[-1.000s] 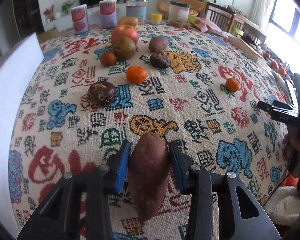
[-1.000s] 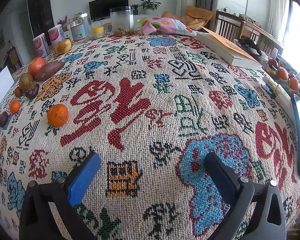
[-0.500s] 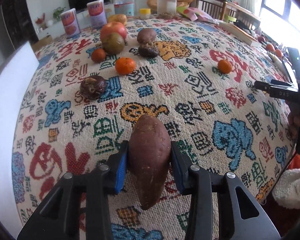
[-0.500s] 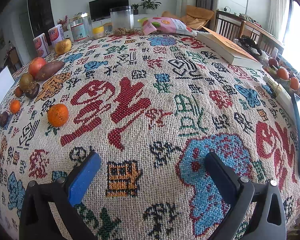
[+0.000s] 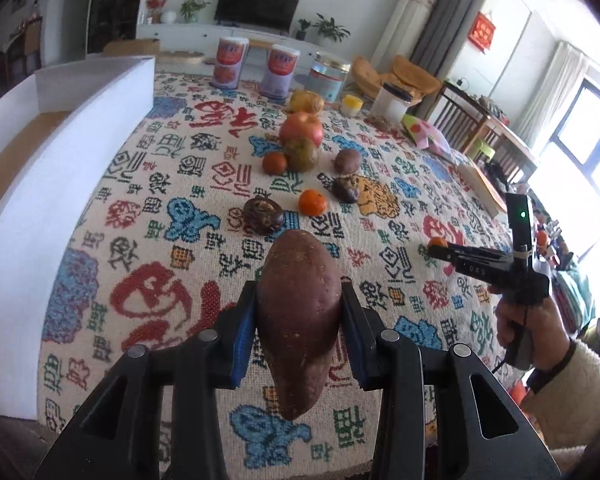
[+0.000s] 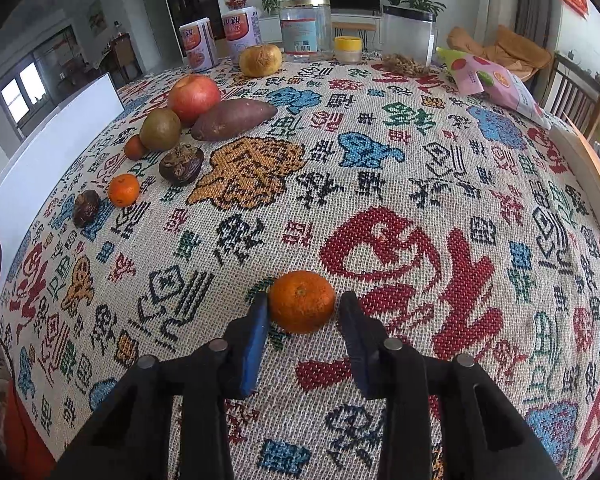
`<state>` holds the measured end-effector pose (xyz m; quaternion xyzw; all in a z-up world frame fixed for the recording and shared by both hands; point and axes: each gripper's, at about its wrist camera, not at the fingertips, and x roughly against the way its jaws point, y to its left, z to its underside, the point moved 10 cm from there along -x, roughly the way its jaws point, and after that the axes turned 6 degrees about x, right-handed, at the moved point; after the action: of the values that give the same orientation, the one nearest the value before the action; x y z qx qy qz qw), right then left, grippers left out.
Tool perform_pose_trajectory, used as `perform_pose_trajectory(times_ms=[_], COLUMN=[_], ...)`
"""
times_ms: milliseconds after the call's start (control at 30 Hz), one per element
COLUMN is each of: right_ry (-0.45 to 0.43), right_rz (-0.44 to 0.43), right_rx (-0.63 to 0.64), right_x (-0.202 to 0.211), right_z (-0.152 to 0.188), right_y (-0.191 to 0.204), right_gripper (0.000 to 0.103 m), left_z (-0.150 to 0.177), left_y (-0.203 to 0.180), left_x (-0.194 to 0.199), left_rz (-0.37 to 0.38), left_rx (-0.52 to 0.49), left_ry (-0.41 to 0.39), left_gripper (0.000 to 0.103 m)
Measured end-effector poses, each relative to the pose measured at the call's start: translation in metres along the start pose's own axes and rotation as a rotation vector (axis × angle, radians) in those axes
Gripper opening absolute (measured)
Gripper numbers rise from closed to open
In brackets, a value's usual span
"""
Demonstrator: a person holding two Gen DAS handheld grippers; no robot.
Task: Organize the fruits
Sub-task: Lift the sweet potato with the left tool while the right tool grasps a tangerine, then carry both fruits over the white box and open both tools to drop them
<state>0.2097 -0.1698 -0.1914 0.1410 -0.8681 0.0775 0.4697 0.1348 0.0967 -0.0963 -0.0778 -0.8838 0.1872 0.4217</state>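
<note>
My left gripper [image 5: 298,292] is shut on a reddish-brown sweet potato [image 5: 296,340] and holds it upright above the patterned tablecloth [image 5: 172,216]. My right gripper [image 6: 302,308] is closing on a tangerine [image 6: 302,300] that rests on the cloth, with its pads at the fruit's two sides. In the left wrist view that same right gripper [image 5: 440,250] shows at the right, held by a hand. A group of fruit lies at the back left: an apple [image 6: 194,94], a second sweet potato [image 6: 234,120], a greenish fruit [image 6: 160,128], two small tangerines and two dark wrinkled fruits.
A white box [image 5: 60,160] runs along the table's left side. Cans [image 5: 231,62], clear jars [image 6: 304,24], a yellowish fruit [image 6: 260,60] and a snack bag [image 6: 492,80] stand along the back. A book [image 6: 592,176] lies at the right edge.
The left gripper has risen with the sweet potato. The right gripper has moved across the cloth to the lone tangerine, and its wide-open jaws have closed in on it.
</note>
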Motion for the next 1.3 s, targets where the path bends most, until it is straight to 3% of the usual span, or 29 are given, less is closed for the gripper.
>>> perform_pose_trajectory(times_ms=[100, 200, 333, 500, 633, 767, 833, 933, 967, 1100, 1167, 1200, 1300], right_ry=[-0.009, -0.02, -0.019, 0.004, 0.014, 0.042, 0.064, 0.024, 0.001, -0.116, -0.151, -0.168, -0.168], right_rz=[-0.078, -0.197, -0.442, -0.677, -0.684, -0.618, -0.615, -0.626, -0.625, -0.535, -0.42, -0.34, -0.061], right_rx=[-0.023, 0.015, 0.103, 0.256, 0.347, 0.359, 0.32, 0.255, 0.249, 0.243, 0.226, 0.211, 0.15], right_x=[0.015, 0.037, 0.062, 0.084, 0.07, 0.04, 0.03, 0.039, 0.042, 0.064, 0.064, 0.061, 0.043], right_z=[-0.007, -0.025, -0.061, -0.096, -0.122, -0.136, -0.142, -0.154, -0.159, -0.151, -0.128, -0.114, -0.062], right_y=[0.017, 0.068, 0.189, 0.359, 0.452, 0.493, 0.495, 0.476, 0.464, 0.391, 0.332, 0.296, 0.176], right_gripper=[0.029, 0.029, 0.029, 0.03, 0.03, 0.034, 0.036, 0.048, 0.054, 0.06, 0.078, 0.083, 0.084], left_z=[-0.02, -0.047, -0.072, -0.069, -0.049, -0.041, -0.045, -0.057, -0.06, -0.065, -0.059, -0.054, -0.034], left_y=[0.025, 0.063, 0.132, 0.22, 0.255, 0.27, 0.271, 0.26, 0.253, 0.197, 0.156, 0.134, 0.082], left_x=[0.05, 0.108, 0.16, 0.147, 0.111, 0.095, 0.095, 0.104, 0.106, 0.1, 0.086, 0.073, 0.015], left_rz=[0.026, -0.028, -0.144, -0.35, -0.412, -0.427, -0.454, -0.474, -0.469, -0.4, -0.343, -0.307, -0.227], left_rx=[0.11, 0.196, 0.324, 0.398, 0.422, 0.436, 0.426, 0.393, 0.382, 0.28, 0.21, 0.175, 0.092], left_ry=[-0.06, -0.147, -0.21, -0.159, -0.067, -0.039, -0.064, -0.124, -0.143, -0.194, -0.198, -0.19, -0.105], left_gripper=[0.04, 0.04, 0.04, 0.04, 0.04, 0.041, 0.042, 0.063, 0.067, 0.076, 0.088, 0.089, 0.09])
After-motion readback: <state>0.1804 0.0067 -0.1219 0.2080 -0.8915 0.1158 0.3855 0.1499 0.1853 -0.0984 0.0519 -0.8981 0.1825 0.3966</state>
